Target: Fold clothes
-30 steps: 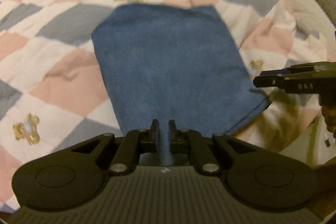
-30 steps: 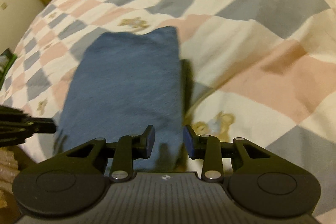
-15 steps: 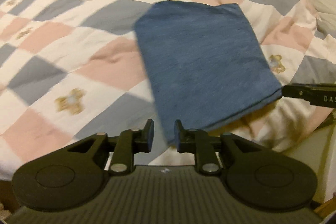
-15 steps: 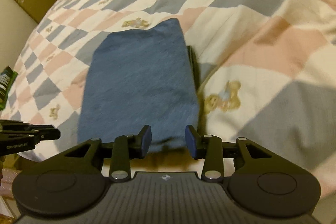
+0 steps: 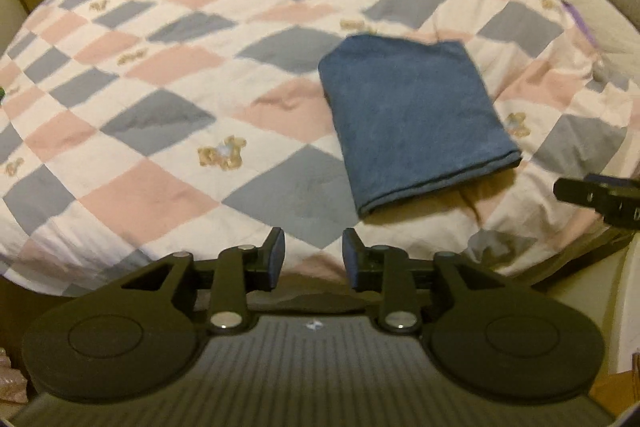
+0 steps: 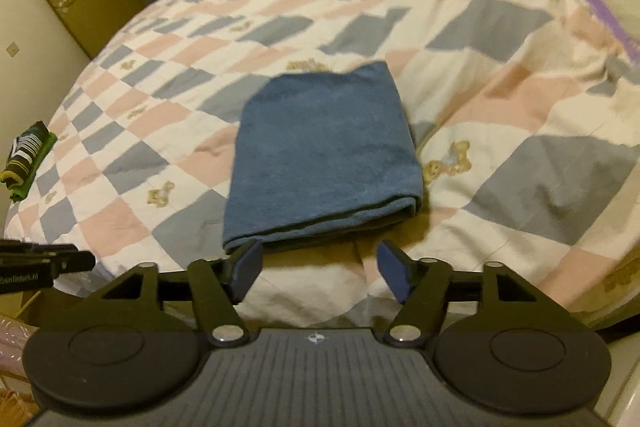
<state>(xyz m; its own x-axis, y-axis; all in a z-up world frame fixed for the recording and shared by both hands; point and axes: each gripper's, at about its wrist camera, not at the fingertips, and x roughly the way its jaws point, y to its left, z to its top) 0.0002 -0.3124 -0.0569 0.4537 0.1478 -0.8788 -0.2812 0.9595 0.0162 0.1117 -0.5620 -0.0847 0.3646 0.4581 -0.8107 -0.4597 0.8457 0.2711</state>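
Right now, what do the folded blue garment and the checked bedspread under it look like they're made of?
Folded blue garment: seems a soft knit, probably cotton jersey; matte, faintly heathered blue, with limp rounded fold edges stacked in thin layers.

Checked bedspread: looks like a woven cotton quilt; matte pink, grey and cream patches with small printed bear motifs, puckered and softly padded. The blur leaves the exact weave open.

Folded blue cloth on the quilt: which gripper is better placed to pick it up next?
Probably the right gripper: its open fingers point at the near folded edge of the folded blue cloth. The left gripper, also empty, sits off the cloth's left corner.
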